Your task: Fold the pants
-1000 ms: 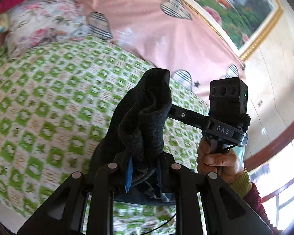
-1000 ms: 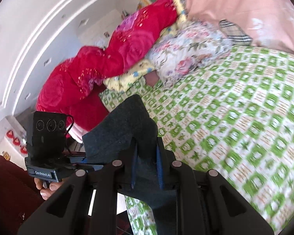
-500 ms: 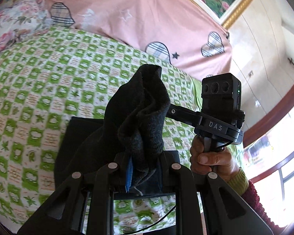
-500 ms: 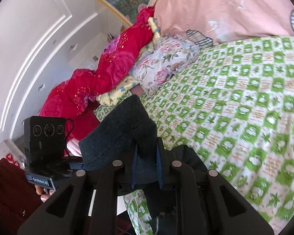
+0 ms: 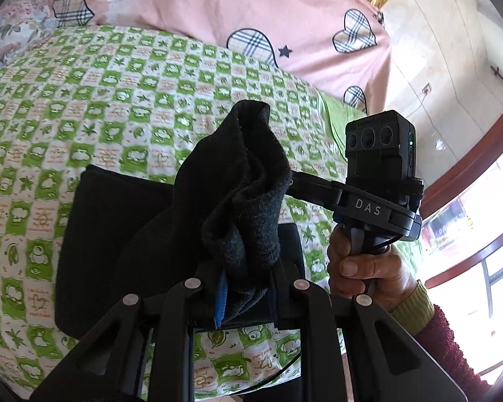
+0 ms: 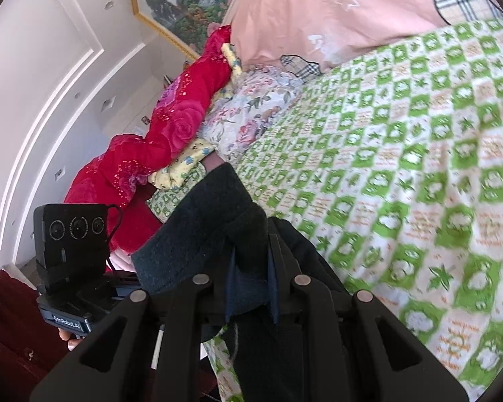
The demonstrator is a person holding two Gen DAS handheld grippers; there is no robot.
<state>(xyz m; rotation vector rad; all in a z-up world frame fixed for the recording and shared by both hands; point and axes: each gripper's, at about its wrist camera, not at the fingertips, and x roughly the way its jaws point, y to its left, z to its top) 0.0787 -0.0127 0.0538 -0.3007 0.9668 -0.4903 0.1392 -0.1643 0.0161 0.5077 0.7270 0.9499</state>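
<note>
Bright daylight throughout, coming in from the window (image 5: 479,234), which is blown out to near white. The dark pants (image 5: 244,201) lose detail in shadow, fabric texture only faintly readable. Strong fisheye bending and black vignette at the corners. Motion blur smears the green checked bedspread (image 6: 436,217) in the right wrist view; left wrist view is sharper.

Bed in green checked sheet (image 5: 94,100), dark pants (image 5: 117,221) on it, pink quilt (image 5: 218,6)
</note>
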